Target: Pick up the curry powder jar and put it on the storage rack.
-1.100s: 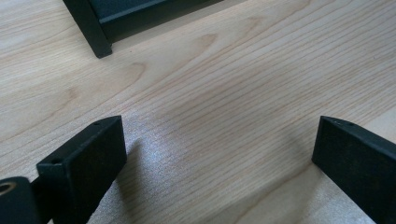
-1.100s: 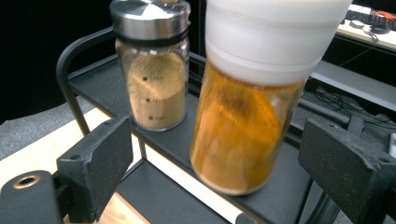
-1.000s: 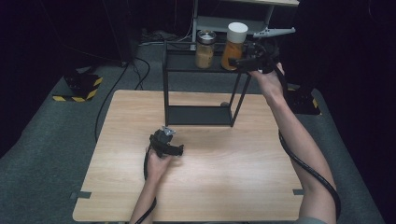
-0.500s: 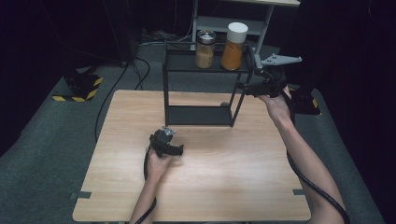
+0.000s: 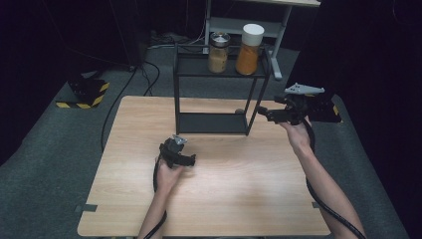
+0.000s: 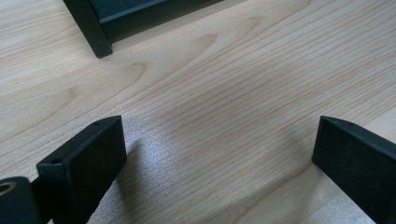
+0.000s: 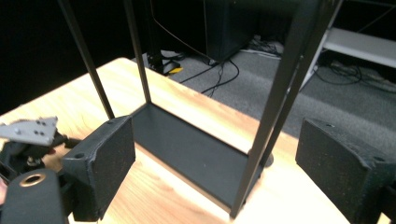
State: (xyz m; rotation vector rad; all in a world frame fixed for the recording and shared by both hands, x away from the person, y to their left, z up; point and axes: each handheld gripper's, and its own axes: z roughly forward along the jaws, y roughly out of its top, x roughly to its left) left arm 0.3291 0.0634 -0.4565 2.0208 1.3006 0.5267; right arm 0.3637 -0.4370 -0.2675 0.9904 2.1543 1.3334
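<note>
A black two-tier rack [image 5: 219, 69] stands at the back of the wooden table [image 5: 249, 189]. Its top shelf carries a brown-filled jar [image 5: 218, 52] with a metal lid and, to its right, an orange jar [image 5: 250, 44] with a white lid. My right gripper [image 5: 262, 110] hangs open and empty just right of the rack's front right post, at lower-shelf height. In the right gripper view its jaws [image 7: 217, 140] frame that post [image 7: 275, 107] and the bare bottom shelf [image 7: 187, 149]. My left gripper [image 5: 188, 160] rests open on the table in front of the rack, its jaws [image 6: 219, 135] wide apart over bare wood.
A rack foot [image 6: 91, 28] stands just beyond the left gripper. Behind the table are cables on grey carpet [image 5: 144, 74], a yellow-black striped block [image 5: 87, 94] and a white desk frame [image 5: 278, 30]. Open wood lies across the table's front half.
My right gripper has left the orange jar on the top shelf and dropped down and to the right, beside the rack. The left gripper has stayed put.
</note>
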